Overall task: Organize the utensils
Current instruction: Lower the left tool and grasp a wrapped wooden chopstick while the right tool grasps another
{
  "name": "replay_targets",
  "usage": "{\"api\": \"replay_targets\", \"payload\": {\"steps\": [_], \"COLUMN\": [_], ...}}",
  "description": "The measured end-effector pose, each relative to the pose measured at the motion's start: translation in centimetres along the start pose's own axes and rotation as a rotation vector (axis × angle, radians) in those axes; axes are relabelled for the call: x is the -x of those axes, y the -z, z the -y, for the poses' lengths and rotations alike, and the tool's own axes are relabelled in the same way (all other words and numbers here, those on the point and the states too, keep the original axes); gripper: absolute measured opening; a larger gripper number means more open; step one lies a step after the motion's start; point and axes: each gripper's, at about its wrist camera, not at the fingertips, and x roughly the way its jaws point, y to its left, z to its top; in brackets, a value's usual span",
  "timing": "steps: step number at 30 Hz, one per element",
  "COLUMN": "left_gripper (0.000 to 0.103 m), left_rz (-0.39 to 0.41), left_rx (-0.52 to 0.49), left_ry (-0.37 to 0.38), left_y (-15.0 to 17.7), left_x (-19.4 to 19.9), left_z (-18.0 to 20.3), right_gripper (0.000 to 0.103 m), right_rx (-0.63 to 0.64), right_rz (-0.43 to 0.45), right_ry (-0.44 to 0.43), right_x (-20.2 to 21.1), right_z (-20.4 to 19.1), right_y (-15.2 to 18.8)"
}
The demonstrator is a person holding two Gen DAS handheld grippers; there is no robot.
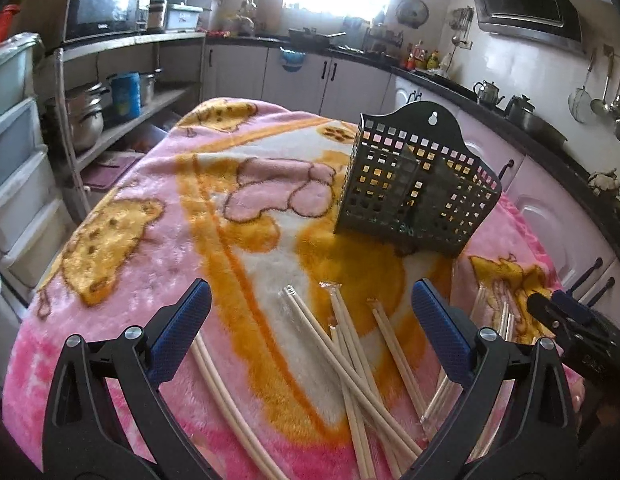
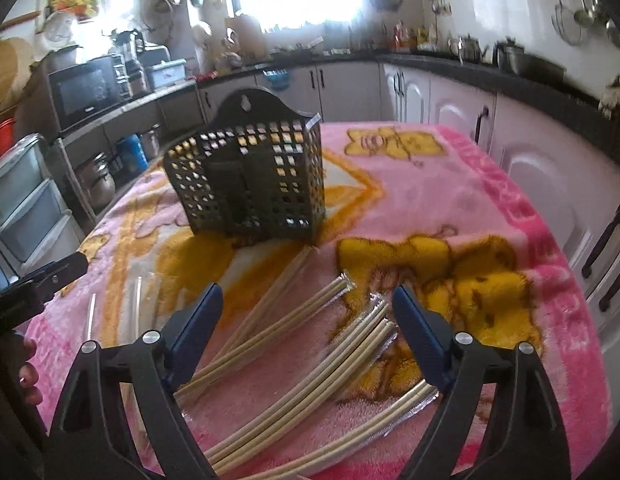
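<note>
A black perforated utensil basket stands upright on the pink and orange blanket that covers the table. Several pairs of wooden chopsticks in clear wrappers lie scattered in front of it. My left gripper hangs open above the left part of that pile, nothing between its blue pads. Over the right part of the pile my right gripper is open too, with chopsticks lying below the gap and untouched. The right gripper also shows at the right edge of the left wrist view, and the left gripper shows at the left of the right wrist view.
Kitchen cabinets and a dark counter run along the back and right. A shelf with pots and a microwave stands at the left, beside plastic drawers. A hand shows at the lower left of the right wrist view.
</note>
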Motion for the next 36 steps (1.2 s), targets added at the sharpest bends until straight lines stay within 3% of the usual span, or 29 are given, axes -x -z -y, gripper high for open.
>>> {"api": "replay_targets", "payload": {"steps": [7,12,21,28,36], "left_gripper": [0.069,0.065,0.050,0.040,0.026], "left_rz": [-0.146,-0.263,-0.354,-0.388,-0.391], "left_rx": [0.046,0.091,0.123,0.153,0.157], "left_ry": [0.036,0.054,0.095,0.114,0.081], "left_y": [-0.7,-0.1,0.5,0.3,-0.2], "left_x": [-3.2,-5.3,-7.5,-8.7,-9.8], "left_z": [-1.1,-2.3,-2.8,-3.3,-3.6], "right_gripper": [0.068,0.056,0.036,0.035,0.035], "right_rx": [-0.055,-0.086,-0.144,-0.212,-0.272], "right_rz": [-0.110,-0.177,-0.271,-0.321,-0.346], "right_ry": [-0.010,-0.031,-0.021,-0.042,-0.080], "right_x": [-3.5,-5.5,-8.6,-10.4,-11.5], "right_z": [0.6,0.9,1.9,2.9,3.6], "right_y": [-0.7,-1.0,-1.8,-2.2,-3.0]}}
